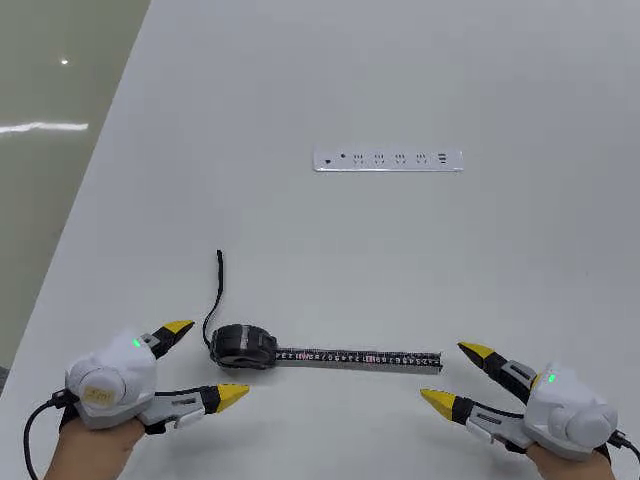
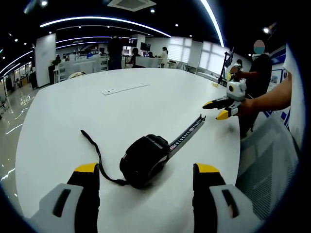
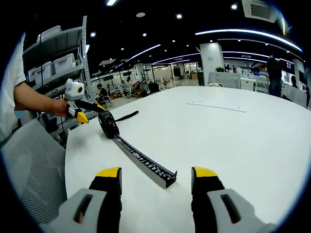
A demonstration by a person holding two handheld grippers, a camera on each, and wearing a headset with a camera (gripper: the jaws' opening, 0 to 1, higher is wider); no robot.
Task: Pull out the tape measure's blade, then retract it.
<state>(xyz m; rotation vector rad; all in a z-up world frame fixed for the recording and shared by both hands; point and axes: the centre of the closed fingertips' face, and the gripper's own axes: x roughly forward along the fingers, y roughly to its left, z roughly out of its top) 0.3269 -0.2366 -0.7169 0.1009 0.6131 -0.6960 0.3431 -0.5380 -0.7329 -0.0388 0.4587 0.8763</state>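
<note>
**Head view.** The left gripper [image 1: 207,360] and the right gripper [image 1: 455,374] sit lowest in frame. Each is held in a hand at the near edge of the white table [image 1: 420,270], and their tips point inward toward each other. Both pairs of jaws are spread and grasp nothing. The black tape measure case [image 1: 243,346] lies close to the near edge, just off the left gripper's tips. Its blade [image 1: 360,358] is extended rightward along the table and ends just short of the right gripper. A black wrist strap [image 1: 214,295] trails from the case toward the far edge. A white power strip [image 1: 388,160] lies well apart, toward the table's middle.

**Left gripper view.** The case sits between the spread jaws with a gap on each side. A forearm [image 2: 267,99] holding the right gripper reaches in over the table edge.

**Right gripper view.** The blade's free end rests on the table between the spread jaws and touches neither. Storage shelving [image 3: 56,60] stands behind the left gripper.
</note>
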